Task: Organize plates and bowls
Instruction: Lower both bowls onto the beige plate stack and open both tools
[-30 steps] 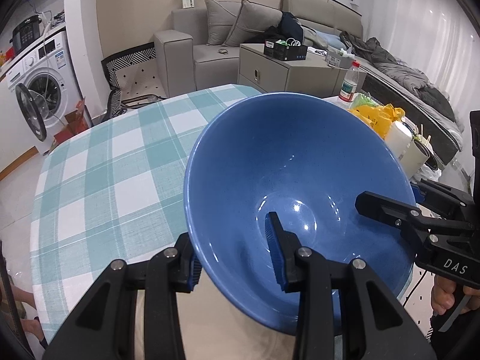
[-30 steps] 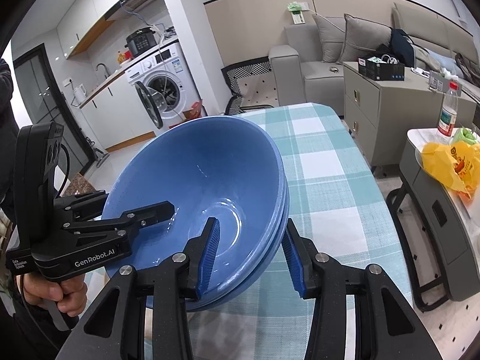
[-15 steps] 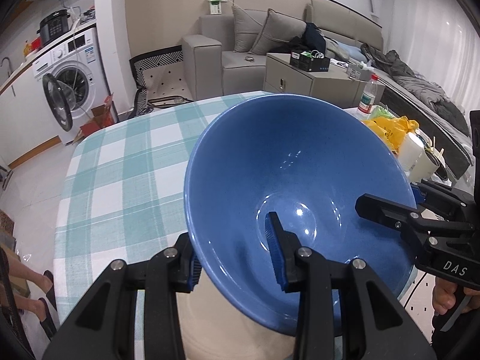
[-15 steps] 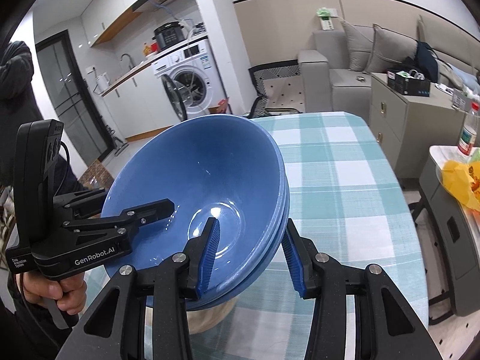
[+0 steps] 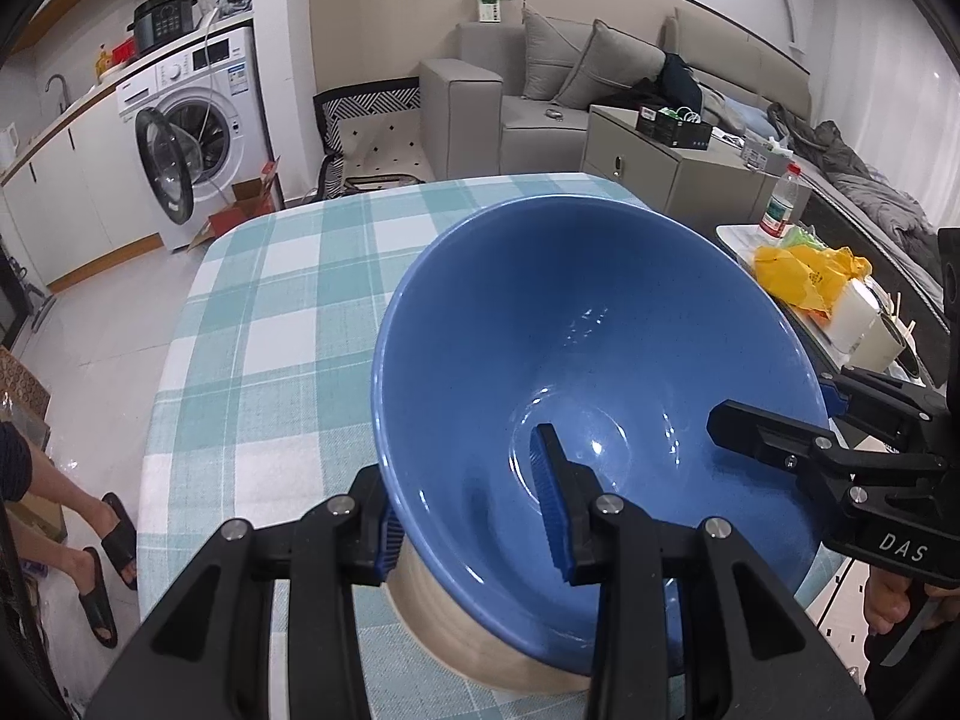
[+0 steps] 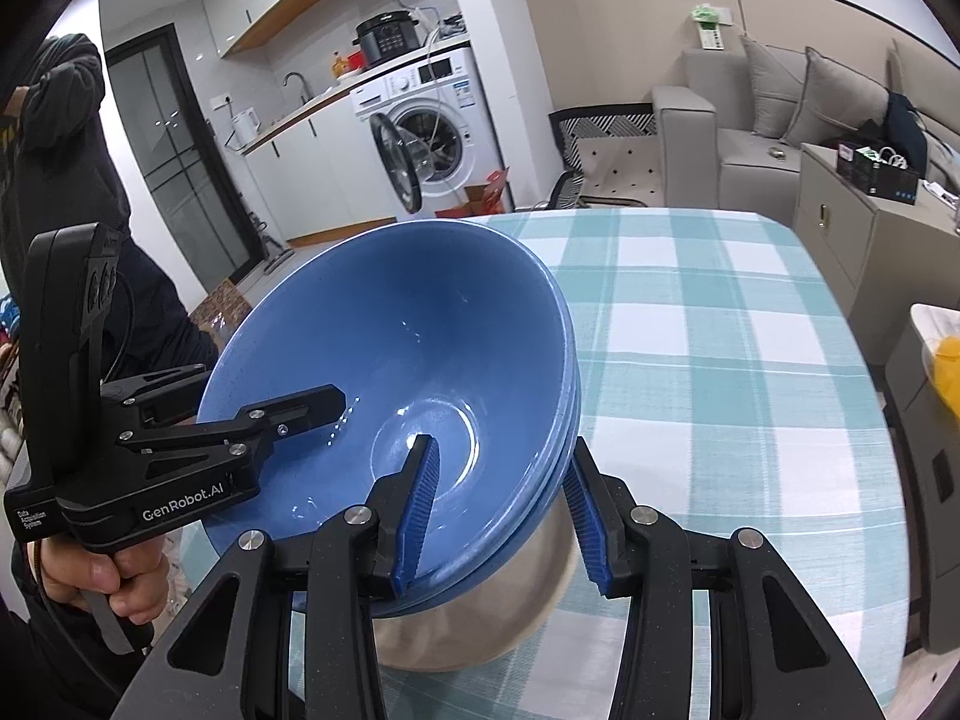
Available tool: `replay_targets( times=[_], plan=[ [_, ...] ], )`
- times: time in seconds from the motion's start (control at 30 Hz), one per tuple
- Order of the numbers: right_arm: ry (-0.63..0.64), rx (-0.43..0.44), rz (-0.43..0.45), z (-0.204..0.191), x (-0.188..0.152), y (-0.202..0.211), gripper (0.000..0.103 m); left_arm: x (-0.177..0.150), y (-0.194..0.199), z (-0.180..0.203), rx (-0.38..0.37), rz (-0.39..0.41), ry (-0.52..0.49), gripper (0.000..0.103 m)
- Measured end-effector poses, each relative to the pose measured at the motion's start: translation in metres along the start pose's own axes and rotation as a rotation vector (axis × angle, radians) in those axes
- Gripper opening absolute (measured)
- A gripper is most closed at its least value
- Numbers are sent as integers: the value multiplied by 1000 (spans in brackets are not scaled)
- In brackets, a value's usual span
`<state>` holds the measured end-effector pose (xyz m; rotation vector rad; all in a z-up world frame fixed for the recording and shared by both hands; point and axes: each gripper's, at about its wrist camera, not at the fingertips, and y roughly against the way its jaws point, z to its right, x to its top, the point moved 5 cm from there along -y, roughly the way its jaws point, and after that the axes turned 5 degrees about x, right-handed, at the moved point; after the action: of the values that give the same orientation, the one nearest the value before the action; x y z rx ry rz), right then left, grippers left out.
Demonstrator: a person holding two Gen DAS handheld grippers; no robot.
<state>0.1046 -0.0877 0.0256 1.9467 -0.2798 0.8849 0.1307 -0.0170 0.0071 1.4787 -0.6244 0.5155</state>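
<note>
Now stacked blue bowls [image 6: 420,360] rim-deep between both grippers' jaws.

Left gripper [image 5: 471,513] pointed steeply downward, blue-padded jaws clamped across near rim of stacked bowls [image 5: 594,396], one finger outside wall, one inside. Right gripper [image 6: 501,510] angled down likewise, jaws closed on opposite rim, one pad inside, one outside. Person's left hand [image 6: 105,579] wrapped around left gripper's handle; right hand [image 5: 894,600] partly visible on right gripper's trigger grip.
</note>
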Motion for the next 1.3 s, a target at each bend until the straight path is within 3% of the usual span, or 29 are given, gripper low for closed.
replay_targets(
  times=[0.33,0.8,1.3],
  plan=[
    [-1,18,-41,-6,-11,-20,44,-17,-12,-9,11,-41,12,36],
    [6,-20,-89,0,-16,-37,44,-27,-33,-11,-5,-91,36,36],
    [17,-26,-71,3,-10,-44,44,-27,-40,-19,-40,-58,70,39]
  ],
)
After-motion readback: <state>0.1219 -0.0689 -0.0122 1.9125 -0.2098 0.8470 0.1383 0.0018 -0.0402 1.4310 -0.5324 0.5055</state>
